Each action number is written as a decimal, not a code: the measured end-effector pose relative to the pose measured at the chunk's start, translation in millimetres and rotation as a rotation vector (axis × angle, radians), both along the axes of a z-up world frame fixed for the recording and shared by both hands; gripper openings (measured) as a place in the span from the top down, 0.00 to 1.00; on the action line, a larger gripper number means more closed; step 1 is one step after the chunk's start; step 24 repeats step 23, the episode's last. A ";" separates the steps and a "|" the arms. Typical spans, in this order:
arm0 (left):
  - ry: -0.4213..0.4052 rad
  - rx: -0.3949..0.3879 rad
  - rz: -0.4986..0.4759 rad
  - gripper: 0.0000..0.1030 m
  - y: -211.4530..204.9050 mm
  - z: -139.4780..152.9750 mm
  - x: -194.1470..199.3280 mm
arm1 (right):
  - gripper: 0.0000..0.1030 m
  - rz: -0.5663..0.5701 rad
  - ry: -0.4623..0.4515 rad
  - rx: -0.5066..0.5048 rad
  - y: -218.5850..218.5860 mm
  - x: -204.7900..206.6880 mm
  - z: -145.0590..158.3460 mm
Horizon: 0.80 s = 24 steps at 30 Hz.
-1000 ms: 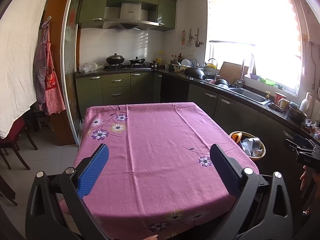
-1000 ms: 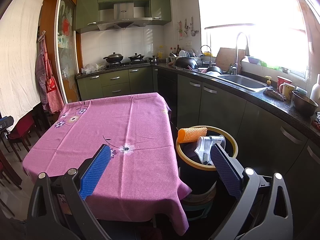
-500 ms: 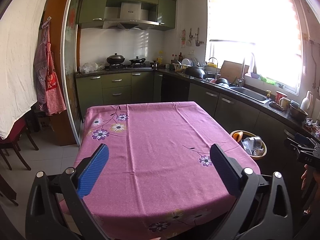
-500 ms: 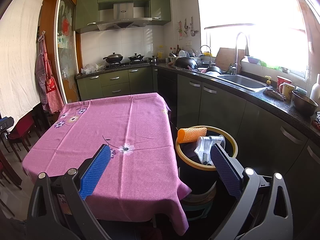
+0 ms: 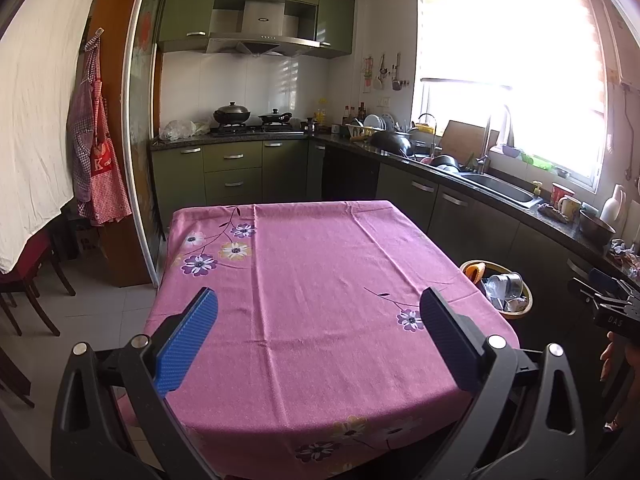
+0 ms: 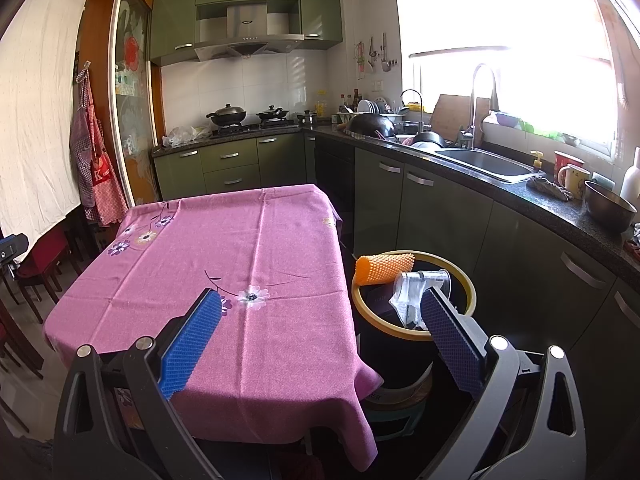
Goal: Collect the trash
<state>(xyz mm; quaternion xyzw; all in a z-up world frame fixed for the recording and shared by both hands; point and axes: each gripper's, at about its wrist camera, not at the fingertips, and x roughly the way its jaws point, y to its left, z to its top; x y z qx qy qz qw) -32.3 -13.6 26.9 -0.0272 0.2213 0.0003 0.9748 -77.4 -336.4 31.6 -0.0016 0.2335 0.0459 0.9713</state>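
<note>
We see table (image 5: 320, 280) bare, trash — orange netted roll (image 6: 384, 268), clear plastic cups (image 6: 420, 288) — already in bin (image 6: 464, 284), right of table. Right gripper (image 6: 320, 336) nearer; left gripper (image 5: 320, 336) over table. Both jaws wide, holding nothing.

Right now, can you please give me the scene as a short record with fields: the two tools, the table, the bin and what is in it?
left tool: open, holds nothing, hangs over the near end of the table
right tool: open, holds nothing, between table edge and bin
table: pink flowered cloth, no trash visible on it
bin: dark, yellow rim, on the floor between table and cabinets
in bin: orange bumpy roll on the rim, crumpled clear plastic
task state: trash appears collected
</note>
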 end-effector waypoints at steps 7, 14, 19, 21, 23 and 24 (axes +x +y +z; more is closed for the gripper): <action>0.008 0.004 -0.007 0.07 -1.6 0.3 1.6 | 0.05 0.000 0.001 0.002 0.5 0.6 -0.6; 0.021 0.020 0.009 0.07 -1.3 -0.6 9.9 | 0.05 -0.003 0.007 0.000 1.6 4.7 -4.6; 0.082 0.000 0.006 0.07 8.9 -10.7 37.4 | 0.05 0.006 0.017 -0.016 9.2 16.1 -6.7; 0.103 -0.008 0.011 0.07 15.4 -17.9 52.5 | 0.05 0.010 0.023 -0.026 13.9 25.1 -7.8; 0.123 -0.015 0.030 0.07 24.6 -25.4 70.8 | 0.05 0.016 0.031 -0.034 19.3 38.0 -9.9; 0.123 -0.015 0.030 0.07 24.6 -25.4 70.8 | 0.05 0.016 0.031 -0.034 19.3 38.0 -9.9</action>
